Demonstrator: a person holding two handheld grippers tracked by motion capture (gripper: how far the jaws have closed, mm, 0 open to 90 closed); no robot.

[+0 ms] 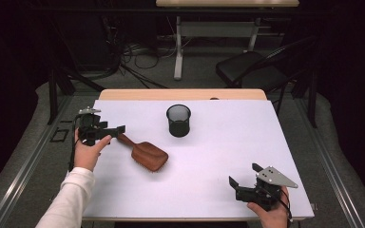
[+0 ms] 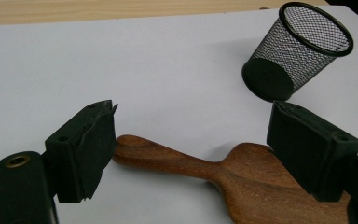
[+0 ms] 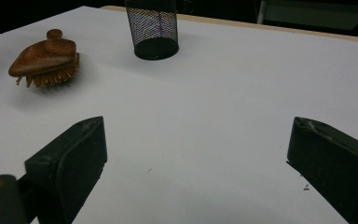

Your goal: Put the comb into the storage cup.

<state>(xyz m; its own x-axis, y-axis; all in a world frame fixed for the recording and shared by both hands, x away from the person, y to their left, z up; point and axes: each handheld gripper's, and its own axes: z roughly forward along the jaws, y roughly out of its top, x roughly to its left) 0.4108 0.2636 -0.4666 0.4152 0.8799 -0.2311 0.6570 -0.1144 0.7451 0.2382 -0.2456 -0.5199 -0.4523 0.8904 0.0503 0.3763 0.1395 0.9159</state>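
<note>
Left gripper [image 1: 108,133] sits at the table's left edge, jaws spread either side of the hairbrush [image 1: 145,153] handle. In the left gripper view one pad [image 2: 86,154] is just beside the handle's rounded end and the other [image 2: 310,149] stands over the neck where handle widens into the head, neither pressing yet. So: wide, nothing held. Likely lined up on the handle because that's the slimmest part and it points toward that hand.

The hairbrush lies flat on the white table [image 1: 218,156], left of centre, bristles down, handle aimed up-left, head toward the middle. It's reddish-brown wood, glossy, with a smooth oval back and a short waisted handle; the right gripper view shows stubby bristles [image 3: 51,77] under the head, lifting it slightly off the surface.

Mesh cup [image 1: 178,120] stands upright behind and right of the brush, well apart, empty as far as I can see. Probable destination, hence clear space around it.

Right gripper [image 1: 244,176] is parked near the front right corner, jaws wide, nothing between them, pointing at the brush and cup. Reads as idle.
</note>
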